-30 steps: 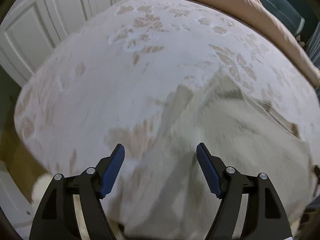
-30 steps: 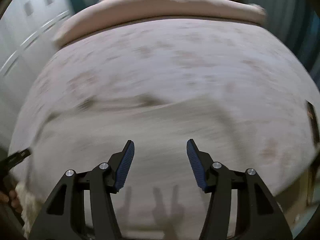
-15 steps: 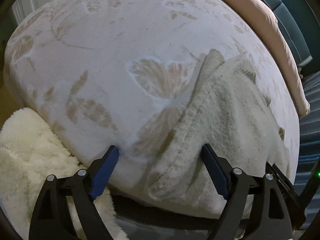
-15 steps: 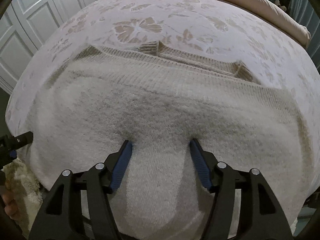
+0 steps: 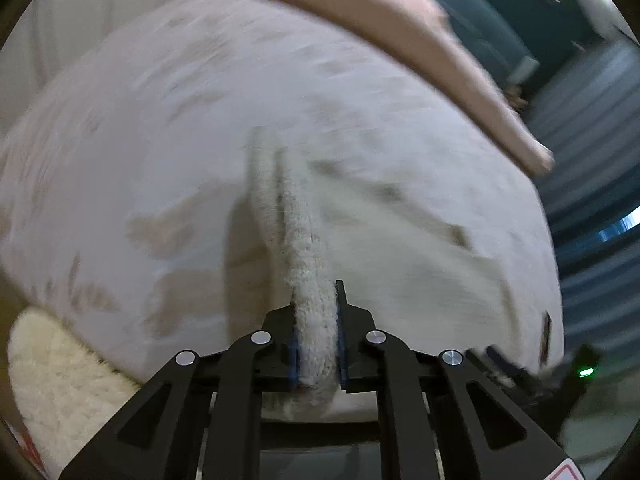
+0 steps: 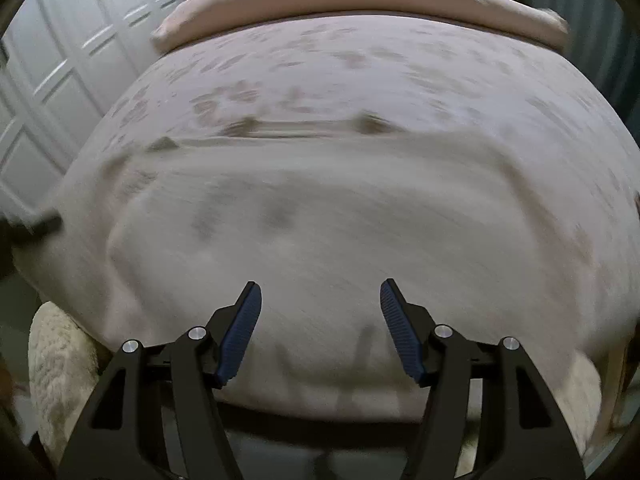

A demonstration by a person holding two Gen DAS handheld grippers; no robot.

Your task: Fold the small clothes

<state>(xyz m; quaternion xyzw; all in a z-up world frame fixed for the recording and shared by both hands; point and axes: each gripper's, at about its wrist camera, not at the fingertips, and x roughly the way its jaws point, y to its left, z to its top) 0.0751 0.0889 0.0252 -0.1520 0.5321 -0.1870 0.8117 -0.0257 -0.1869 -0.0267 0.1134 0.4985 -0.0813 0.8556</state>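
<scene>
Between the left gripper's clamped blue pads a thick edge of the cream sweater stands up in a ridge, its lower end cut off behind the black frame. Beyond it the sweater lies blurred on the bed, knit detail lost. Right gripper hangs spread wide with nothing between its pads, above the sweater's smeared body. No writing can be read.
</scene>
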